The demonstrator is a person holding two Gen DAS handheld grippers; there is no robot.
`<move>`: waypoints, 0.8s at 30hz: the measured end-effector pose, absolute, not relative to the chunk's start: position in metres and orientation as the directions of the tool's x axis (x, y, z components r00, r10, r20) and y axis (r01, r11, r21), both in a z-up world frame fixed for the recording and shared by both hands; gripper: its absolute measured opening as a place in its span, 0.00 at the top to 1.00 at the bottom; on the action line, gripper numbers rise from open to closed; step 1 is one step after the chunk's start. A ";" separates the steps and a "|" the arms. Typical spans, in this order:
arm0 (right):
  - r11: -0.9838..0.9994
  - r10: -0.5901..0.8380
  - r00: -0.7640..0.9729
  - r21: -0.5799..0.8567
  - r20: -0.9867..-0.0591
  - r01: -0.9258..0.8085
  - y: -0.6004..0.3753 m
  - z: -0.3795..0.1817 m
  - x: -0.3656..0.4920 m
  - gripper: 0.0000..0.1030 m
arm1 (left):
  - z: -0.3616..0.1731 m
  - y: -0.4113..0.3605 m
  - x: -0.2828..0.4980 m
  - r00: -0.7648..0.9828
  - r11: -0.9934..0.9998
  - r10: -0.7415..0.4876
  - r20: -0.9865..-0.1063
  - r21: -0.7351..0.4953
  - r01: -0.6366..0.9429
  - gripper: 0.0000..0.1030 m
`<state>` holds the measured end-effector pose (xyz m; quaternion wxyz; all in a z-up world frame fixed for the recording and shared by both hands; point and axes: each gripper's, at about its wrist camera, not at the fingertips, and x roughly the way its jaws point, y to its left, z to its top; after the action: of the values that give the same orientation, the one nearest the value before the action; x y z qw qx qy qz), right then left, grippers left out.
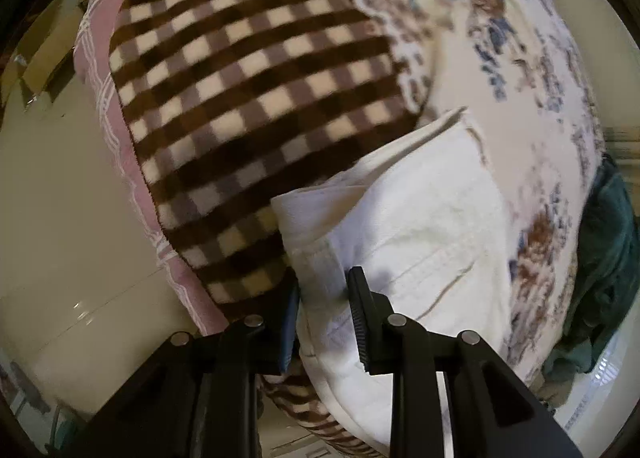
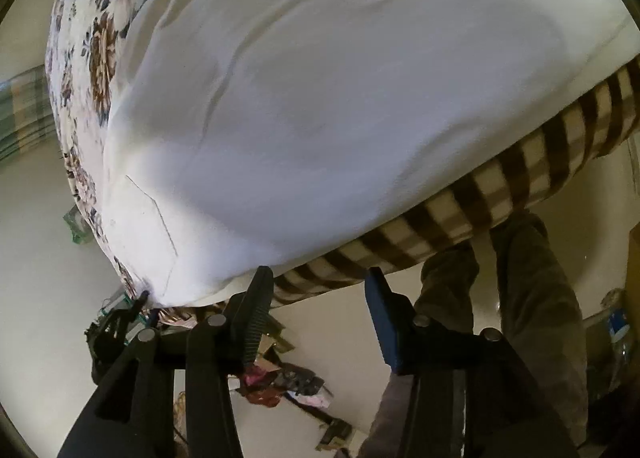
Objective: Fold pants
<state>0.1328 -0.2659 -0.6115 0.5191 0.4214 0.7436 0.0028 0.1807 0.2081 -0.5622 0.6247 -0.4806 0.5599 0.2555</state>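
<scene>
Left gripper point(image 1: 324, 298): jaws stand narrowly apart with a thick white edge of the pants point(image 1: 400, 226) between them; whether the pads press the cloth I cannot tell, though it looks like a light pinch at most.
Right gripper point(image 2: 316, 294): jaws well apart, nothing between them; the tips sit at the near hem of the pants point(image 2: 320, 98), over the bed's edge.
Pants: white, lying folded on the bed, partly on the checked blanket point(image 1: 248, 90) and partly on the floral sheet point(image 1: 520, 58); in the right wrist view the upper layer lies broad and fairly smooth, with a few creases.
Step in hand: I judge a fold laid down, with the right side let go and the left about to follow.
Next move: likely free the left jaws without dragging the layer, then take fresh holds for a further fold, or smooth the creases first.
Risk: the thick seam may cling to the left pads and pull the fold askew.
Farther off: pale floor point(image 2: 340, 338) with scattered clutter point(image 2: 280, 382), and a person's trouser legs point(image 2: 532, 298) standing beside the bed.
</scene>
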 end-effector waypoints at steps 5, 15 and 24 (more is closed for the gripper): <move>0.677 0.606 -0.115 0.434 -0.787 0.595 -0.259 -0.603 0.148 0.51 | -0.550 0.204 0.161 0.314 0.359 -0.249 -0.916 -0.389 -0.848 0.74; 0.729 0.499 -0.131 0.333 -0.857 0.598 -0.243 -0.619 0.152 0.94 | -0.559 0.206 0.185 0.312 0.446 -0.124 -0.942 -0.334 -0.831 0.85; 0.786 0.486 -0.152 0.355 -0.860 0.507 -0.221 -0.601 0.151 0.97 | -0.540 0.223 0.184 0.389 0.468 -0.090 -0.917 -0.384 -0.796 0.89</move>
<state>0.1514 -0.2210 -0.6011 0.5630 0.3271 0.7589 -0.0090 0.1836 0.2234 -0.5399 0.7013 -0.4502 0.4922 0.2516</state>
